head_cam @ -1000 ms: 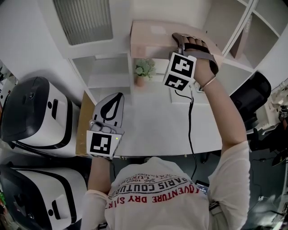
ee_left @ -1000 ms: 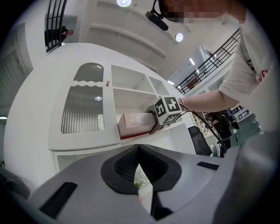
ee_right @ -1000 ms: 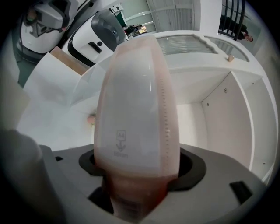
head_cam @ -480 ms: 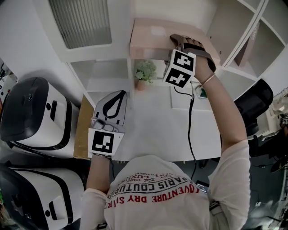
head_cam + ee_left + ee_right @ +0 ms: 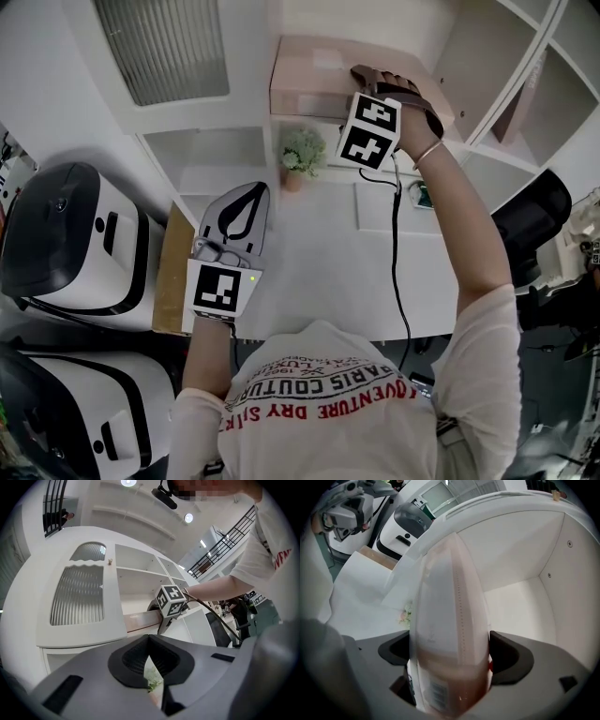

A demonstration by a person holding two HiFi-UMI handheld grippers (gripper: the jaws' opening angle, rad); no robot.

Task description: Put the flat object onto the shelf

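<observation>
The flat object is a pale pink box. It lies in an upper compartment of the white shelf, reaching into the bay. My right gripper is at the box's near end. Its jaws are opening, and the box stands between them with a gap showing at the left pad. My left gripper hovers over the white table, shut with nothing in it. The left gripper view shows its tips together, and the box beyond with the right gripper's marker cube.
A small potted plant stands in the shelf bay under the box. Two white-and-black machines sit at the left, next to a brown board. A black chair is at the right. A cable hangs from the right gripper.
The right gripper and the pink box have shifted slightly farther toward the shelf. The left gripper has drifted a little nearer and stays shut.
</observation>
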